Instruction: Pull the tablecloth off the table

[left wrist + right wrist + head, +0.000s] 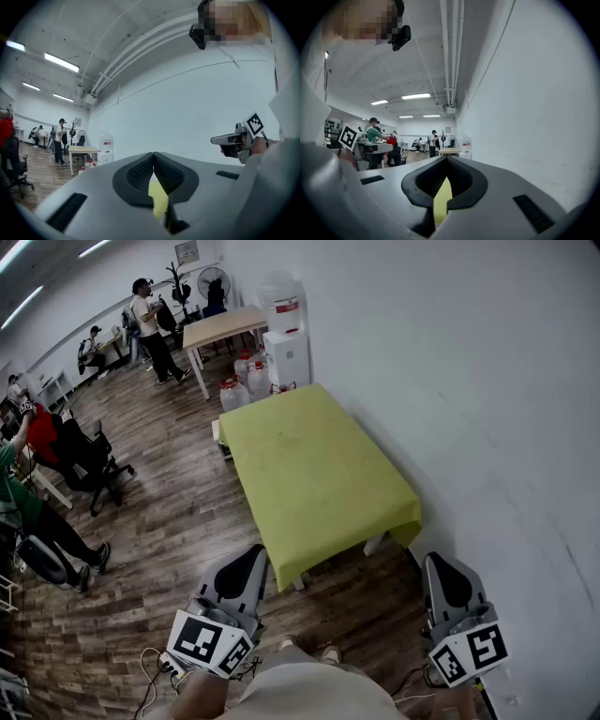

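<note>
My left tool (251,557) and right tool (441,566) are both pressed together, empty, near me. The green tablecloth (314,474) covers the worktop (374,544) beyond.

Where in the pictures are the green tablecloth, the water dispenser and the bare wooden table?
tablecloth (314,474), head view, the middle of its flat top.
water dispenser (289,357), head view, its white body below the bottle.
wooden table (223,325), head view, its bare top.
</note>
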Tool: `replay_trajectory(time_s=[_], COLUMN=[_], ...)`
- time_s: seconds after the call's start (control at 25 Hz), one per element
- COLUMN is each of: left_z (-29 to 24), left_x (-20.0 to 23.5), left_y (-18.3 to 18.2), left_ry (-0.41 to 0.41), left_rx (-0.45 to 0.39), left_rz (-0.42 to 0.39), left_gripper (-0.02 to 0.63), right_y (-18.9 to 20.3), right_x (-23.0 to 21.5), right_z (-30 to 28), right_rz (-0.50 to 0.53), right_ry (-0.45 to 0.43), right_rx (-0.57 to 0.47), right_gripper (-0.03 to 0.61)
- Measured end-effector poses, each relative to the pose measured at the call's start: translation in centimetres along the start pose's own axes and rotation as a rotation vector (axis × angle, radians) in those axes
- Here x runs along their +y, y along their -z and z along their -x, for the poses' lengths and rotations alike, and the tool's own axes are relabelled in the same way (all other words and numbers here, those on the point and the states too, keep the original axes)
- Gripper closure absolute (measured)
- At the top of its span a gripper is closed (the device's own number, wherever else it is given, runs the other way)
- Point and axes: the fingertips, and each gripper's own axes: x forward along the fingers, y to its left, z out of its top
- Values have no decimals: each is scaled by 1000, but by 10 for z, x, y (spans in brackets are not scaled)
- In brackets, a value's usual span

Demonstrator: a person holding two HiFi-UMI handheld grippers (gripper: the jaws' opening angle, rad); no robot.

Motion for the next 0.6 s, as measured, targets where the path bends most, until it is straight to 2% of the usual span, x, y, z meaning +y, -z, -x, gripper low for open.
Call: replay_trajectory(time_s=[0.44, 0.6], left_z=[-4, -5], left_x=[-20, -25], left_y=[-3, -9], left_ry=[6, 35], left_rx=[-3, -19], left_rz=[-87, -47], left_gripper=[592, 593], right_y=[2, 0], right_x=[-4, -7], right_z=[16, 22], right_rz=[36, 21], right_ry=[4, 5], right_rx=[-21, -27], right_gripper=[551, 551])
